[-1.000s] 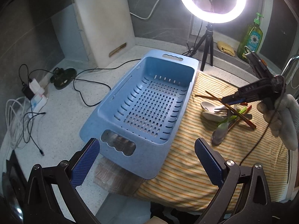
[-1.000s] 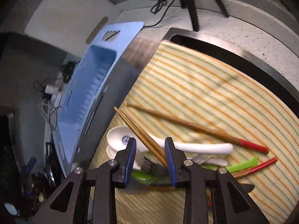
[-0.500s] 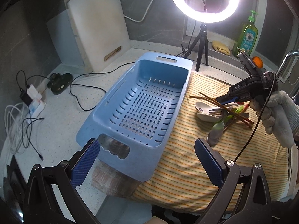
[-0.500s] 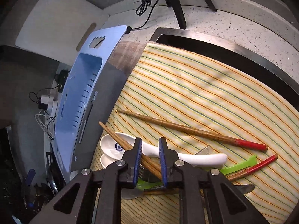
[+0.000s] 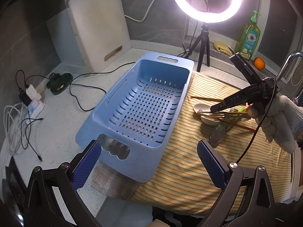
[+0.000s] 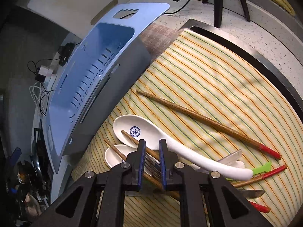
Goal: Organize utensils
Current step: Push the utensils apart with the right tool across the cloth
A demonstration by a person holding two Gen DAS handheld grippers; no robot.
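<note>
Left wrist view: the left gripper [image 5: 147, 162] is spread wide and holds nothing, hanging over the near handle of the slotted blue plastic drainer basket [image 5: 121, 111]. Well to its right, the utensil heap [image 5: 219, 117] lies on the yellow striped cloth [image 5: 181, 162].

Right wrist view: the right gripper [image 6: 152, 162] is nearly closed around a slim brown wooden chopstick [image 6: 132, 139] resting on the white ceramic soup spoon [image 6: 151, 134]; whether it is actually pinching, I can't tell. My guess is that it's light, stiff and prone to rolling, so grip mid-shaft.
</note>
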